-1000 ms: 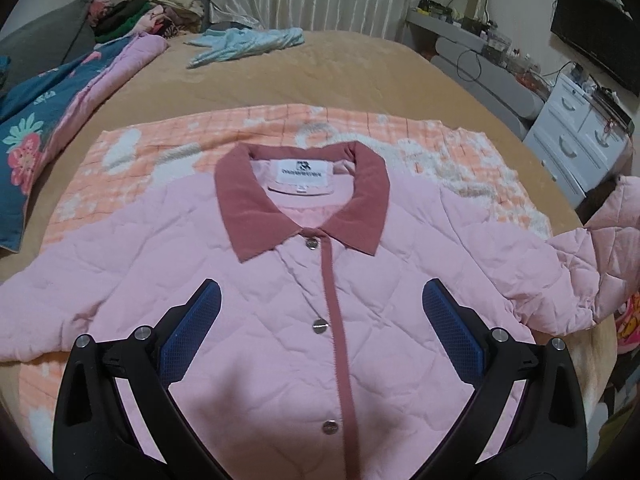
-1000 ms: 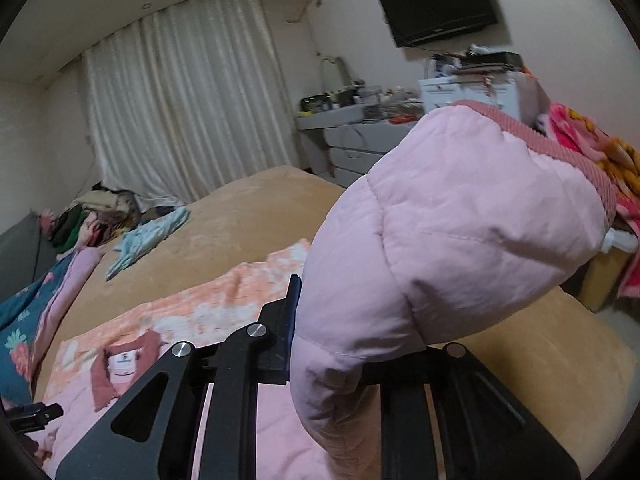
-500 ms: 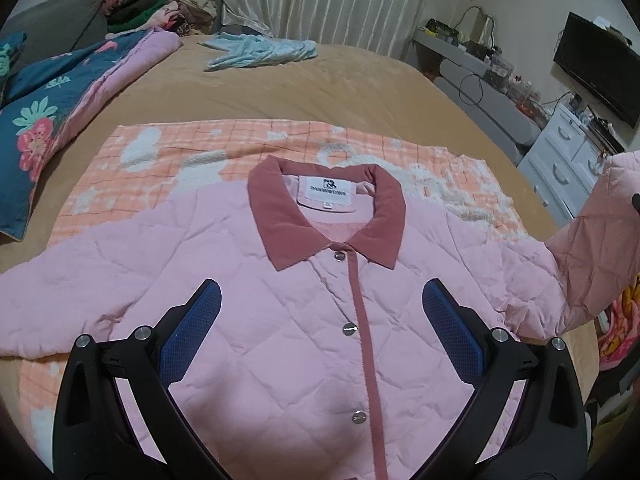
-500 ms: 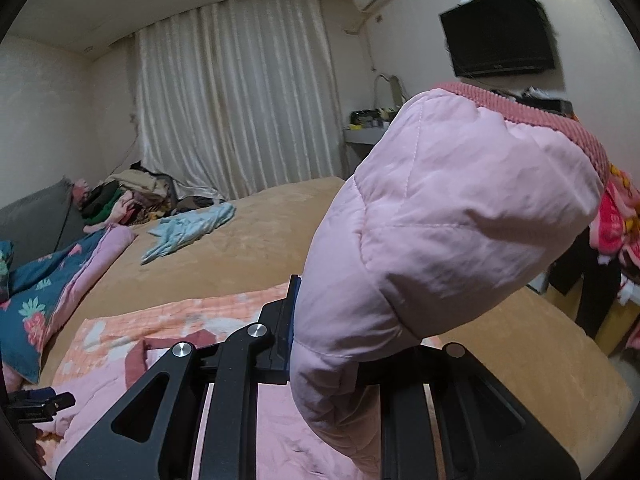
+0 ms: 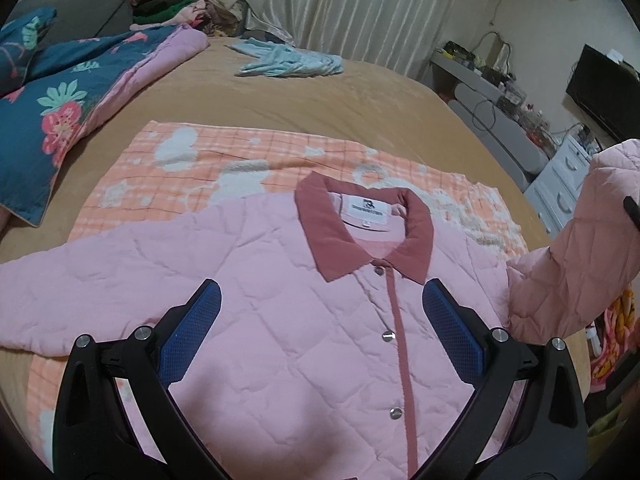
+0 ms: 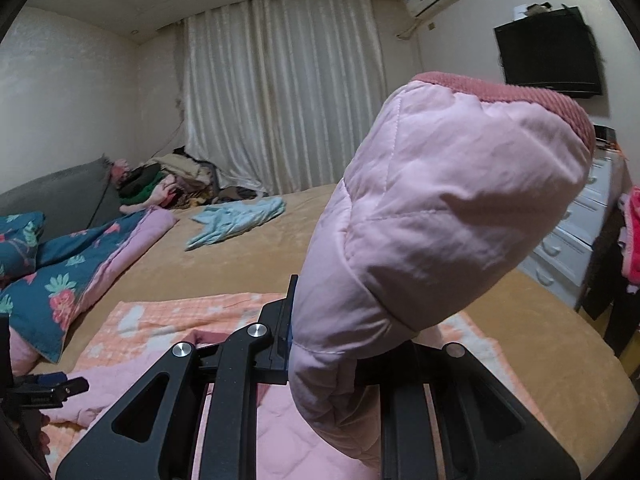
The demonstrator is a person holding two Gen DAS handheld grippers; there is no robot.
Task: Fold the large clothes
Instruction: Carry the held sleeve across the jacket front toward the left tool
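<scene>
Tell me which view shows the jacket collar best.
The left wrist view: the collar lies flat and whole on the jacket, with the label visible inside. The right wrist view shows only a sliver of it behind the claw, which grips the sleeve.

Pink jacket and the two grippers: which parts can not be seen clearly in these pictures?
- Pink jacket: hem cut off by the left wrist view's lower edge and the left gripper.
- Right gripper: pads hidden by the clamped sleeve, right wrist view.
- Collar label: print too small to read.
- Left sleeve end: cut off by the left edge.
</scene>
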